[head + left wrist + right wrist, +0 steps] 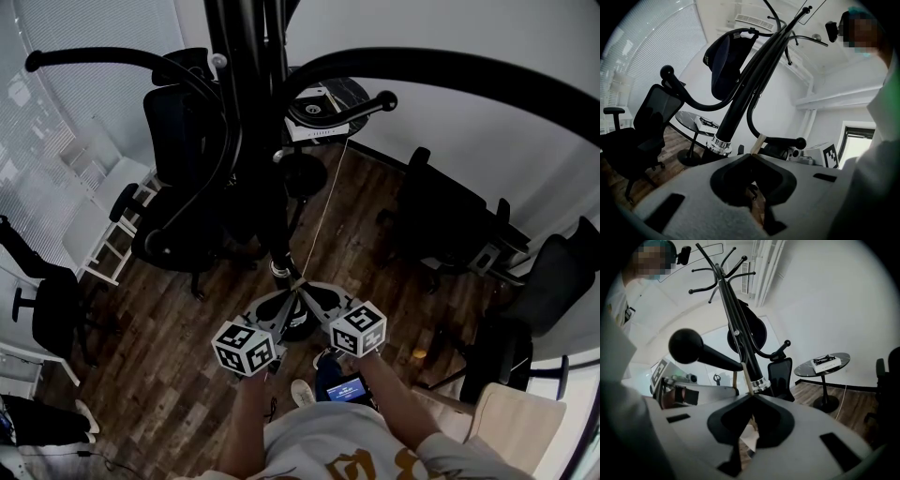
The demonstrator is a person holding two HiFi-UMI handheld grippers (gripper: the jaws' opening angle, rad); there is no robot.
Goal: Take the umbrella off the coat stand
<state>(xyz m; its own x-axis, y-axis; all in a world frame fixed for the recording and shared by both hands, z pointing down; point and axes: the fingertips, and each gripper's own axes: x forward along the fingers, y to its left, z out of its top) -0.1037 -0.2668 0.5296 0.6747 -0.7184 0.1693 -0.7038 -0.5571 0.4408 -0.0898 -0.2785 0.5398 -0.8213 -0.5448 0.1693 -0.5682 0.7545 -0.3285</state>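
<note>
The black closed umbrella hangs tip-down along the pole of the black coat stand. It ends in a chrome ring and a short tan wooden tip. Just below the ring, my left gripper and right gripper meet point to point. In the left gripper view the umbrella rises from my left gripper, whose jaws are closed on the tan tip. My right gripper shows its jaws pinched on the same tip under the umbrella. A dark cap hangs on the stand.
Curved stand arms with ball ends reach out near both grippers. A black office chair stands behind the stand, beside a round table with a white box on it. White chairs are at the left, dark chairs at the right.
</note>
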